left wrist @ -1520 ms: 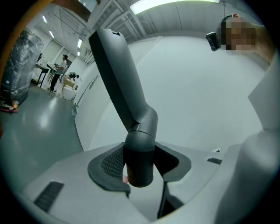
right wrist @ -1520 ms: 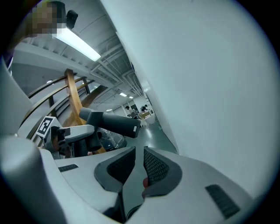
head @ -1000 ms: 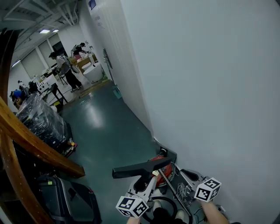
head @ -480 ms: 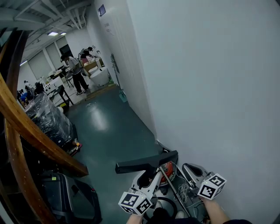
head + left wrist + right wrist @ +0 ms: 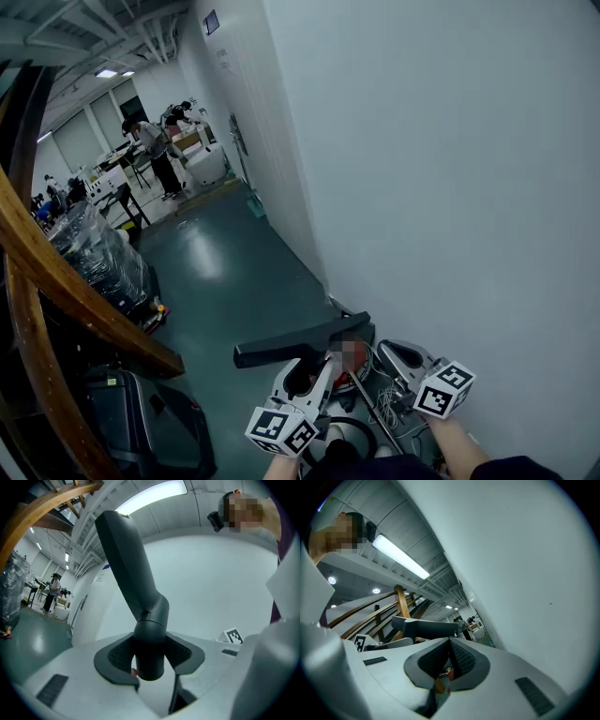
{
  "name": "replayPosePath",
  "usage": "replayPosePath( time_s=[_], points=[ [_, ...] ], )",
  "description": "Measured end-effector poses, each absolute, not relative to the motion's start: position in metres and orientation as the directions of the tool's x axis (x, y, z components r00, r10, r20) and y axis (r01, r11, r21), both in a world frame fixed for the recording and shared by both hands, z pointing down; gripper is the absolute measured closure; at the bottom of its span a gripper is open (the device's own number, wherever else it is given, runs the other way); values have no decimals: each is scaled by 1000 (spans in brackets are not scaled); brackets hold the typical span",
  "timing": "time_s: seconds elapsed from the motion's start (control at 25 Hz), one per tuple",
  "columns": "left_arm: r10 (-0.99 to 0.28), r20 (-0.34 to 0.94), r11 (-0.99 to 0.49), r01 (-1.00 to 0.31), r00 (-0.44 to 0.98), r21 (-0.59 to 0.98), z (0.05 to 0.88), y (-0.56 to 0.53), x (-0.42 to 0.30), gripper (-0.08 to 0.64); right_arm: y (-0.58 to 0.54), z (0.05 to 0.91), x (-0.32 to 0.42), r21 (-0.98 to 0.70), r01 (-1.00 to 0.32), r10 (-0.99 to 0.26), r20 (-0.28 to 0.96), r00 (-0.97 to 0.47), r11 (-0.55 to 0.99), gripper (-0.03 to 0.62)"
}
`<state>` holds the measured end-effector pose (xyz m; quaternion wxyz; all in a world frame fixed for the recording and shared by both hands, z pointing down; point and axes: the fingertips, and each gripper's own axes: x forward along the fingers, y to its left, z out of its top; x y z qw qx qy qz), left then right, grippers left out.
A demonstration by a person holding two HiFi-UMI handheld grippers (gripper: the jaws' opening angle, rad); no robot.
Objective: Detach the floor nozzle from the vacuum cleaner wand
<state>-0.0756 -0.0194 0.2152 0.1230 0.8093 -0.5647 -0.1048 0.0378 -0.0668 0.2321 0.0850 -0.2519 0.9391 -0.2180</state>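
L gripper [image 5: 150, 657] is clamped on the nozzle [image 5: 125, 559] at its neck, w/ the long head lying crosswise just ahead of the jaws, up off the floor by the wall [image 5: 450, 187]; R gripper [image 5: 449, 662], jaws together & empty, is just beside it.

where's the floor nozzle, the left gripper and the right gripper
floor nozzle [image 5: 300, 342]: head view, middle of its dark bar
left gripper [image 5: 151, 660]: left gripper view, between the pads clamping the nozzle's neck
right gripper [image 5: 449, 660]: right gripper view, where its shut pads meet
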Motion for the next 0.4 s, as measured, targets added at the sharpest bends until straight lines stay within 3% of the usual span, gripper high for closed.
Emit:
replayPosePath(
  time_s=[0.4],
  points=[
    [-940, -28, -332, -888, 341, 317, 219, -13, -84, 377, -57, 241, 25, -459, -429, -500, -38, -865, 778, 574]
  ],
)
